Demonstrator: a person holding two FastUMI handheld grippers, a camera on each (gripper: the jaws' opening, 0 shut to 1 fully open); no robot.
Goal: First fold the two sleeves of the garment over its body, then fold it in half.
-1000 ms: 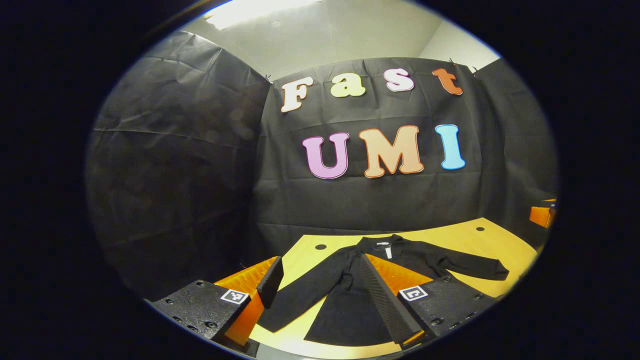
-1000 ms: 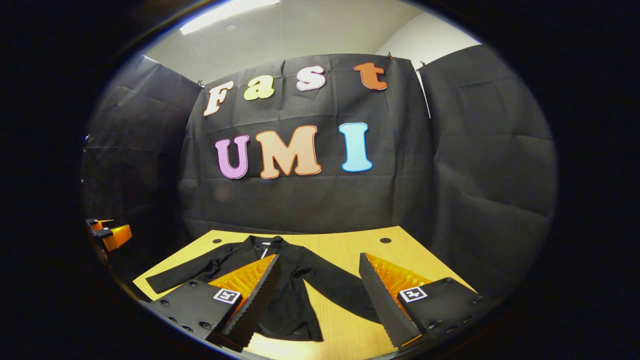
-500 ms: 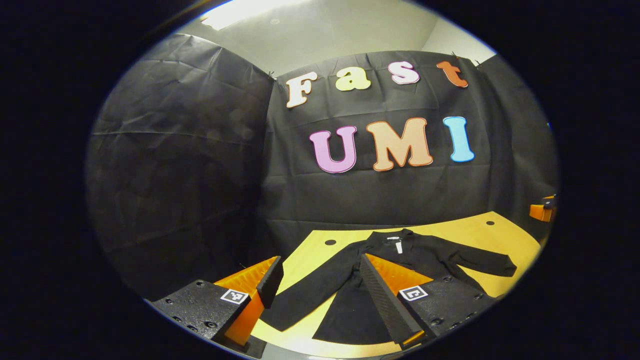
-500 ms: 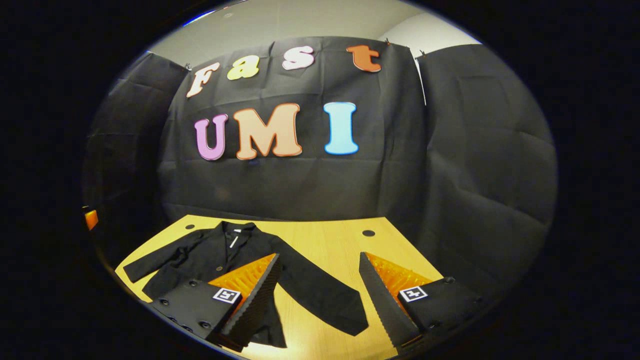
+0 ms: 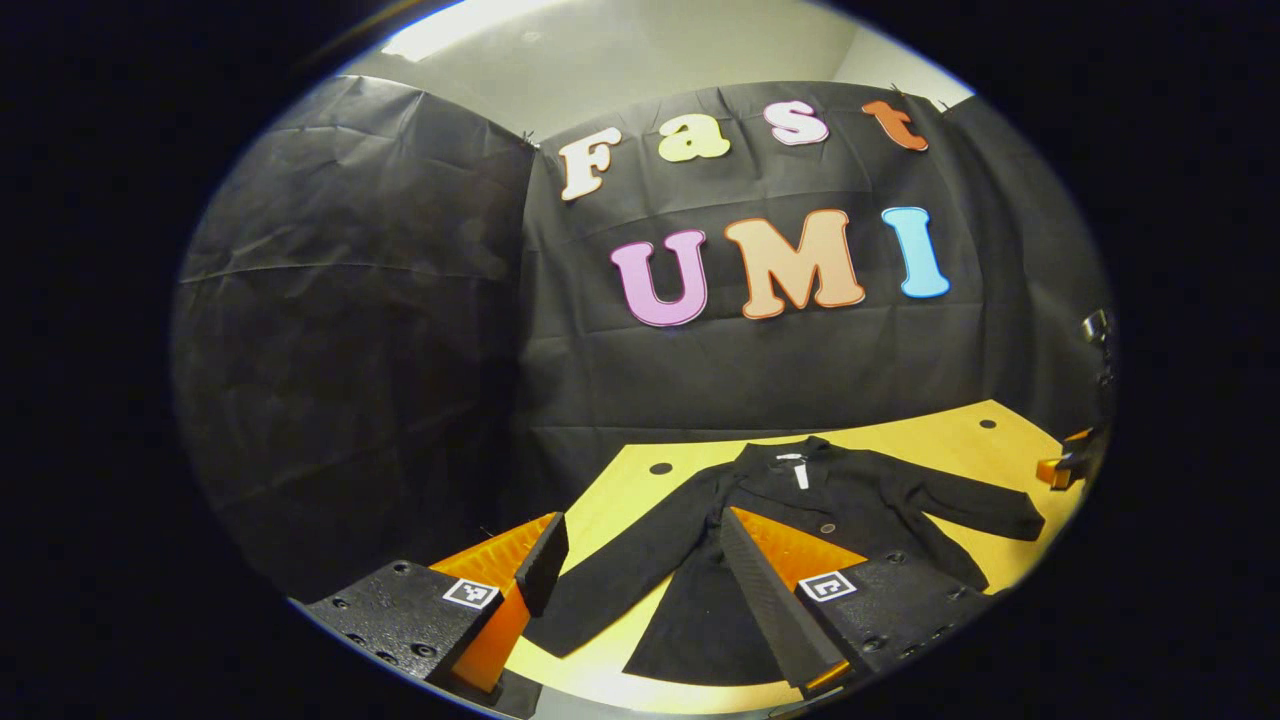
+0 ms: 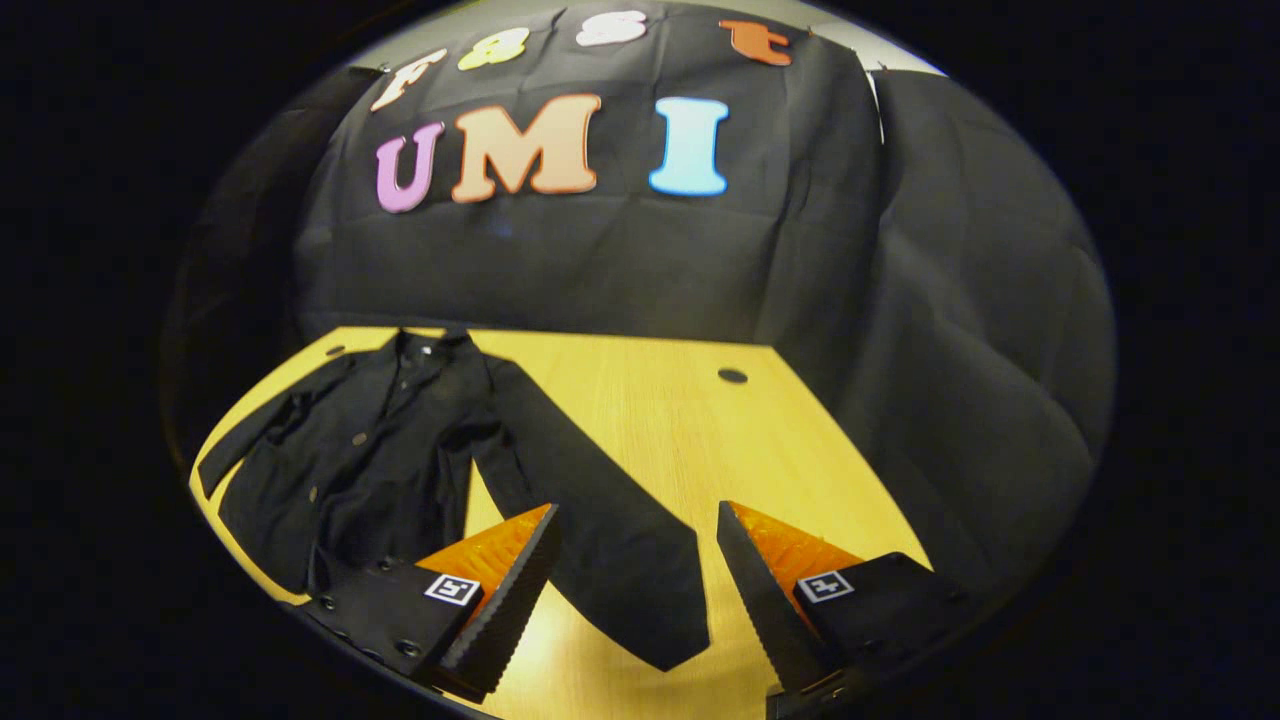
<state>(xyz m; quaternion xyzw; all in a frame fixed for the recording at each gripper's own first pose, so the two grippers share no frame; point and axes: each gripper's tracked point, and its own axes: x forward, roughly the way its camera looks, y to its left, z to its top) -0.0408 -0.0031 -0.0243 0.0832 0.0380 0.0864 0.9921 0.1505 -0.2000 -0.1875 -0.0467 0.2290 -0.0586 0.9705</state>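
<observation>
A black button-front jacket [image 5: 820, 500] lies flat on the yellow wooden table [image 5: 960, 440], collar toward the wall, both sleeves spread out to the sides. In the left gripper view my left gripper [image 5: 640, 520] is open near the table's front edge, with one sleeve [image 5: 620, 580] running between its fingers farther off. In the right gripper view the jacket [image 6: 370, 470] lies to the left. Its other sleeve [image 6: 620, 560] stretches diagonally between the fingers of my open right gripper [image 6: 635, 520]. Nothing is gripped. I cannot tell whether the fingers touch the cloth.
The table [image 6: 650, 400] has round cable holes [image 6: 732, 376] near its back corners. Black cloth walls close in the back and sides. Part of the other gripper [image 5: 1065, 465] shows at the far right of the left gripper view. Bare tabletop lies right of the sleeve.
The right gripper has tipped downward and moved in over the jacket's sleeve, which now lies between its fingers. The left gripper has shifted only slightly. Both stayed open.
</observation>
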